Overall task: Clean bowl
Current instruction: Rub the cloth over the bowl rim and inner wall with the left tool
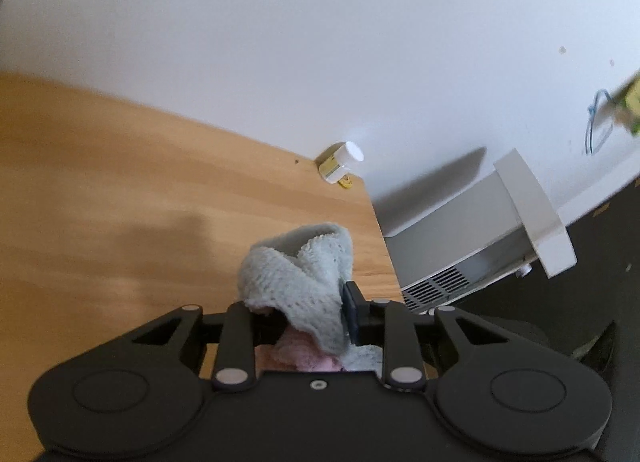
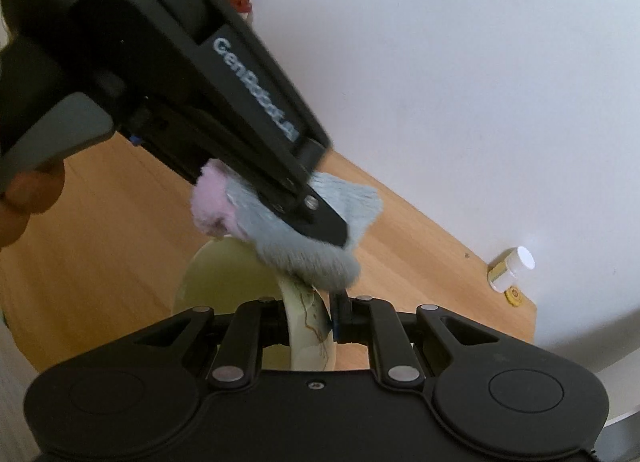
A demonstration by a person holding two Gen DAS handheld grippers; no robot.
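The wooden counter [image 2: 120, 222] fills the lower left of both views, its far edge running along a white wall [image 1: 320, 42] toward 2 o'clock; a corner drops off at about 4 o'clock in the left wrist view, so open room lies mostly to 9 o'clock and little to the right. The bowl [image 2: 224, 282], pale and glazed with a thin brown pattern on its outer wall, stands tipped on edge directly ahead of the right tongs [image 2: 316, 326], which are nearly closed and pinch its rim. It looks stiff, slick and breakable, so the rim grip is the sensible hold, kept firm without twisting. The left tongs [image 1: 304, 318] come in from 11 o'clock in the right wrist view, clamped narrowly on a soft cloth [image 2: 312, 238], grey-blue with a pink part; the cloth rests at the bowl's upper rim, though motion blur makes the exact contact hard to confirm. The cloth is light and floppy and will bunch. A small white capped bottle [image 2: 512, 268] lies by the wall at 3 o'clock, well apart from the work
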